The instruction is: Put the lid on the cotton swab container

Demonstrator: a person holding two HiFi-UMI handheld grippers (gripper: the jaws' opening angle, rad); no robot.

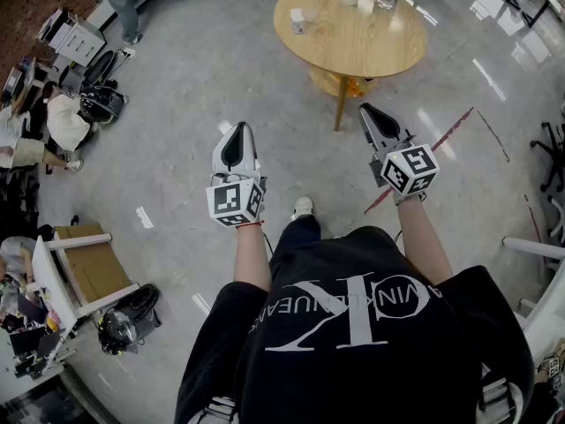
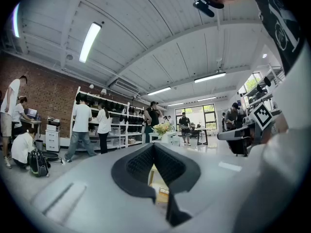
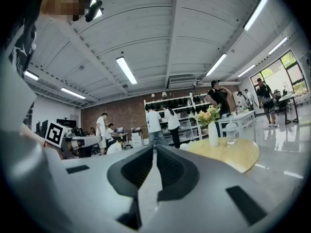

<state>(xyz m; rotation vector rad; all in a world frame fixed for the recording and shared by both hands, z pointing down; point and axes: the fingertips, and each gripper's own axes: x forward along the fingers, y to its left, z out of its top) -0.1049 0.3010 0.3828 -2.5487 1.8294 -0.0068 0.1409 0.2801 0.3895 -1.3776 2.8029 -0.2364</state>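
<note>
The left hand-held gripper (image 1: 240, 135) and right hand-held gripper (image 1: 371, 115) are hanging pressed together, empty, short of the desk (image 1: 353, 38); the task probably isn't starting yet, and reaching the desk is looking like the next move.

left tongs (image 1: 241, 131) and right tongs (image 1: 366, 109) held forward, closed.

black shirt (image 1: 353, 325): large "ck" logo, "jeans" partly readable.

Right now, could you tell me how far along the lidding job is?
Nothing looks done. Nothing is in hand: the left gripper and right gripper both have jaws shut and empty, above the floor, short of the round table. Everything is left: reaching the table, then the whole lidding.
</note>
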